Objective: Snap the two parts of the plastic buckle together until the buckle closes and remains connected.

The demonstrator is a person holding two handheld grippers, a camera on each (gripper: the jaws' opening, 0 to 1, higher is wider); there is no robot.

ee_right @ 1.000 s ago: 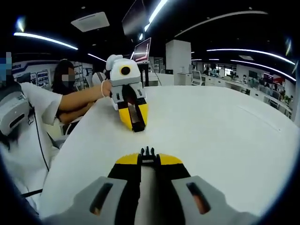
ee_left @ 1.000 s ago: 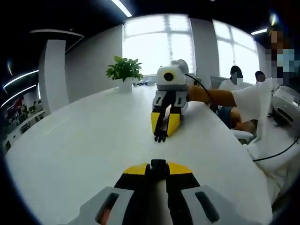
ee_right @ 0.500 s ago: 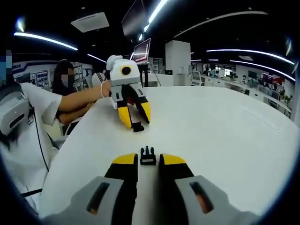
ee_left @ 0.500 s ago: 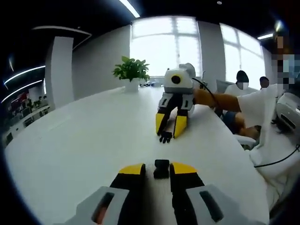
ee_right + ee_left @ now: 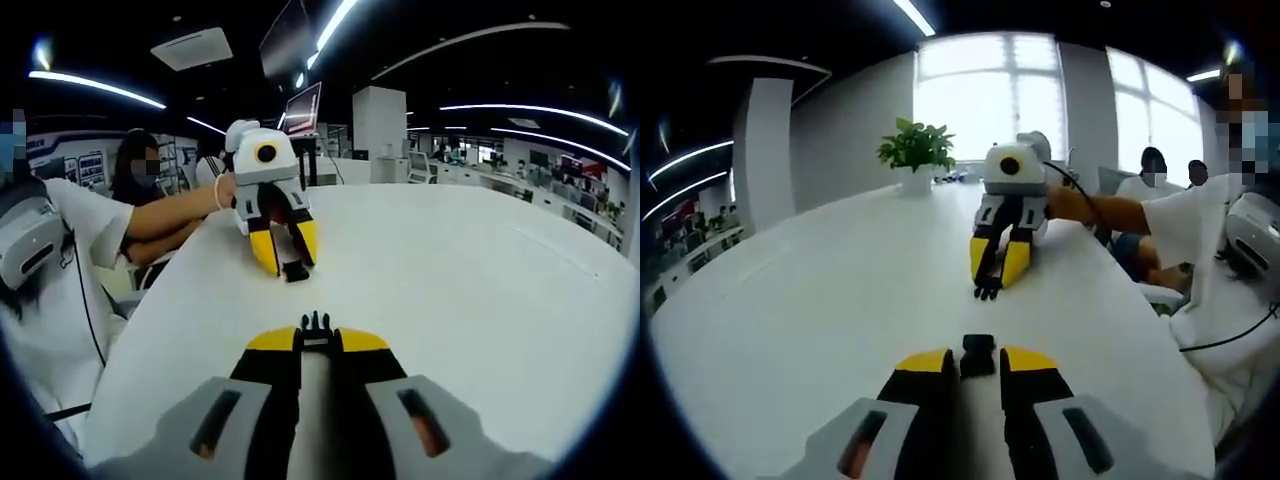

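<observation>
Half a second ago both grippers stood open over their parts; now the right gripper (image 5: 317, 341) has pinched the prong half (image 5: 316, 322), the left gripper (image 5: 978, 362) nearly shut around the socket half (image 5: 978, 355), both low over the table (image 5: 820, 300), well apart; mating comes next.

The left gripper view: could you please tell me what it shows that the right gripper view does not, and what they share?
The left gripper view adds a potted plant and bright windows. The right gripper view adds a monitor and a ceiling vent. Both share the white table, the left gripper holding the socket part, and the right gripper holding the pronged part, not yet joined.
</observation>
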